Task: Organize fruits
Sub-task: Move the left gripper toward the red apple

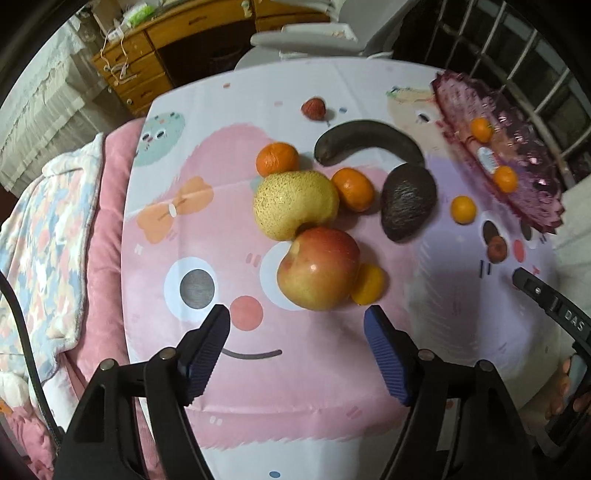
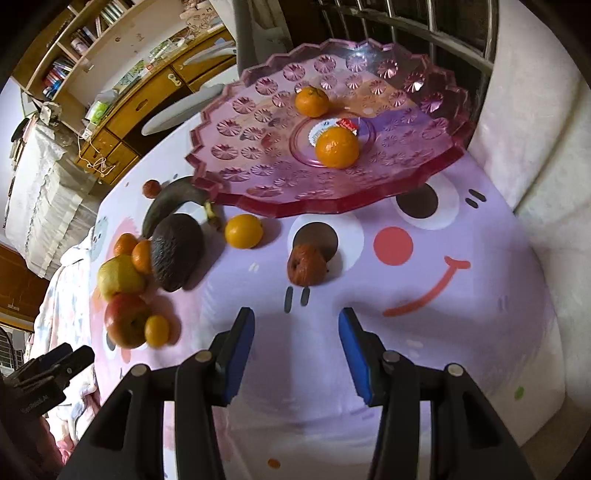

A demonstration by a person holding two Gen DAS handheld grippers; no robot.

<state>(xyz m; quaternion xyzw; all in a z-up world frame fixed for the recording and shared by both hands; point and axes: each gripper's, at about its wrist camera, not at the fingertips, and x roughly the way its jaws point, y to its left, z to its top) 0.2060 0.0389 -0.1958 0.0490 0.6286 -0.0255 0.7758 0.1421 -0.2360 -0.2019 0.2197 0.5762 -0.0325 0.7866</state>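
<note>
My left gripper [image 1: 297, 321] is open and empty, just short of a red apple [image 1: 318, 267]. Behind the apple lie a yellow pear [image 1: 293, 205], tangerines [image 1: 277, 159], a dark banana [image 1: 365, 142] and an avocado [image 1: 406, 203]. A small orange fruit [image 1: 369, 285] touches the apple's right side. My right gripper [image 2: 297, 321] is open and empty, short of a shrivelled brown fruit [image 2: 306, 265]. A pink plastic plate [image 2: 258, 122] holds two tangerines [image 2: 337, 147]. A loose tangerine [image 2: 243, 230] lies by the plate's edge.
A cartoon tablecloth [image 1: 221, 229] covers the table. A small red fruit [image 1: 313, 108] lies at the far side. A bed with a pink blanket [image 1: 55, 221] is on the left. A wooden desk [image 1: 147, 62] and a window grille [image 2: 424, 29] stand beyond.
</note>
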